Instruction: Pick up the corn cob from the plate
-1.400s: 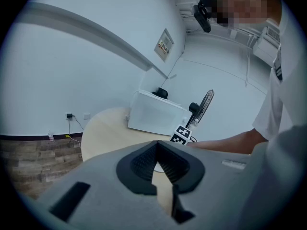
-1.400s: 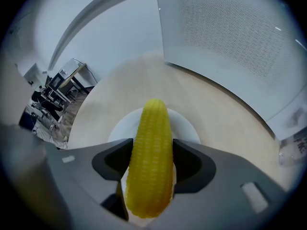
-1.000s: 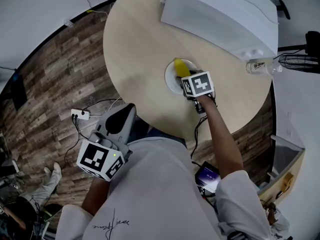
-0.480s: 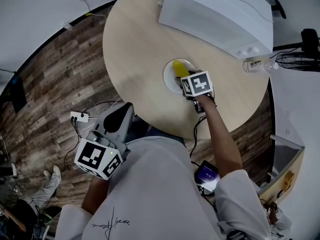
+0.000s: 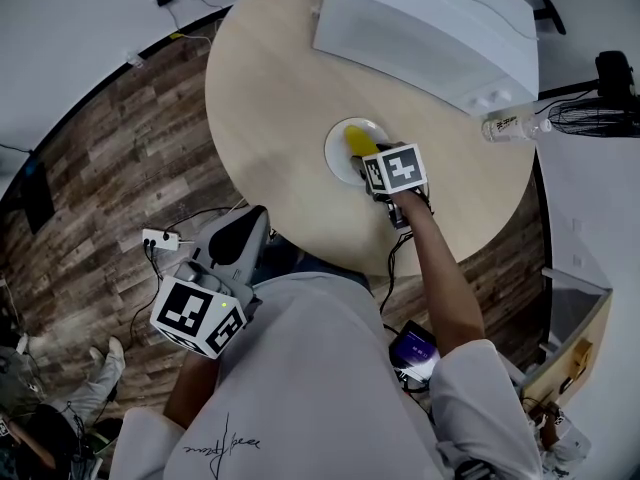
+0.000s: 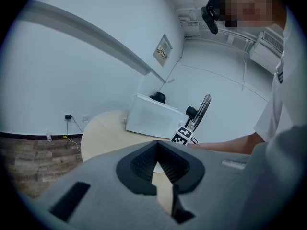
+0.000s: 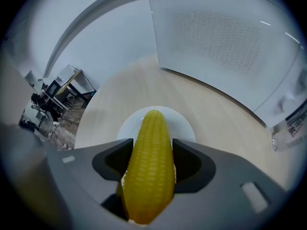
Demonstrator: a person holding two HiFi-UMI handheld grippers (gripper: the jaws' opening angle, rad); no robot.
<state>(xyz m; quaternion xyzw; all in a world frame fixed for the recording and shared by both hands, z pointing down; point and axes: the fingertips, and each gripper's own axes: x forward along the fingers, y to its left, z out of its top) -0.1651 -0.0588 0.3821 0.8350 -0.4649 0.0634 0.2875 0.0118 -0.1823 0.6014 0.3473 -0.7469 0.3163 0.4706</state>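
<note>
Corn cob (image 7: 152, 128) is clamped in your right gripper (image 7: 149, 159) over the plate (image 7: 184, 124); your left gripper (image 6: 158, 169) is closed, empty.

Looks like an office or test room rather than a home. Plain white walls (image 6: 72, 71), wood-plank floor (image 5: 110, 168), one round pale table (image 5: 270, 88) bearing a white box-shaped unit (image 5: 430, 28) and a water bottle (image 5: 510, 126). Power strip (image 5: 160, 236) with loose cables on the floor, standing fan (image 5: 590, 118) beside the table, posted notice (image 6: 163, 51) on the wall, metal-framed desks (image 7: 62, 92) loaded with equipment farther off.
</note>
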